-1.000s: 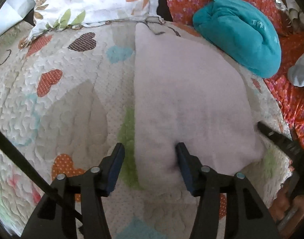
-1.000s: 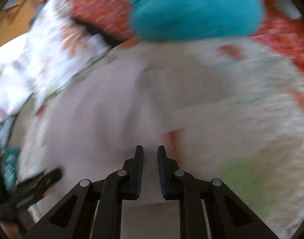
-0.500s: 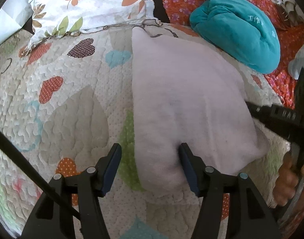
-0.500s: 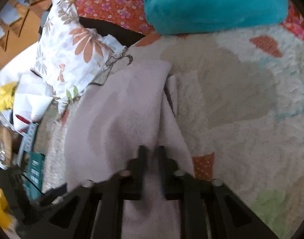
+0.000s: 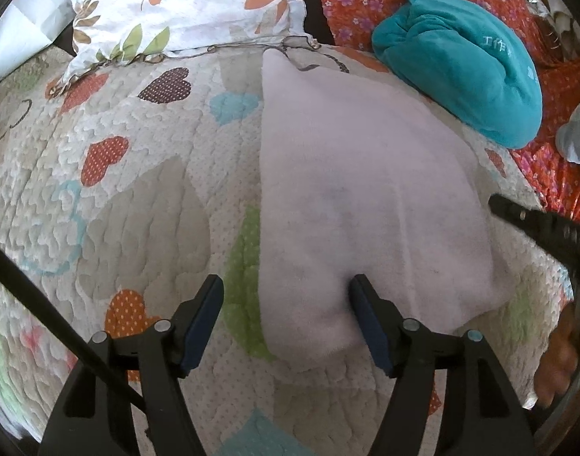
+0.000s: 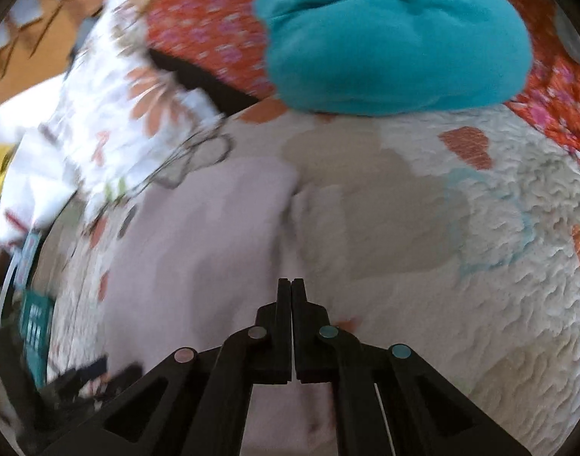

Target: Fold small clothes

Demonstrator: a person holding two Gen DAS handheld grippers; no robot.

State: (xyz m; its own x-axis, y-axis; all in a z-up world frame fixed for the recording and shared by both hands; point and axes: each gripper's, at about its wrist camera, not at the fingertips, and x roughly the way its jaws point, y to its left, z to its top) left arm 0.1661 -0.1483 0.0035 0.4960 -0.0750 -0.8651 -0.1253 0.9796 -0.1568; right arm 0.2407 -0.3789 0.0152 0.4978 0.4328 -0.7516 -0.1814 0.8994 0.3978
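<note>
We are holding two grippers over one pale pink garment, which is lying flat on the heart-patterned quilt, its near corner between our left fingers. Our left gripper is standing with its jaws wide apart; its right finger is touching the cloth's near edge and its left finger is sitting over bare quilt, so nothing is clamped. Our right gripper is showing its jaws pressed together, tips meeting above the pink garment's right-hand border; the wrist view is blurred, and we are seeing no fabric caught between the tips. In the left view the right gripper's dark finger is reaching in from the right edge, just beside the garment's right side.

Beyond the garment we are counting one teal bundle resting on one orange floral cover, and one white pillow with orange flowers at the quilt's far edge. One small grey cloth is showing at the far right.
</note>
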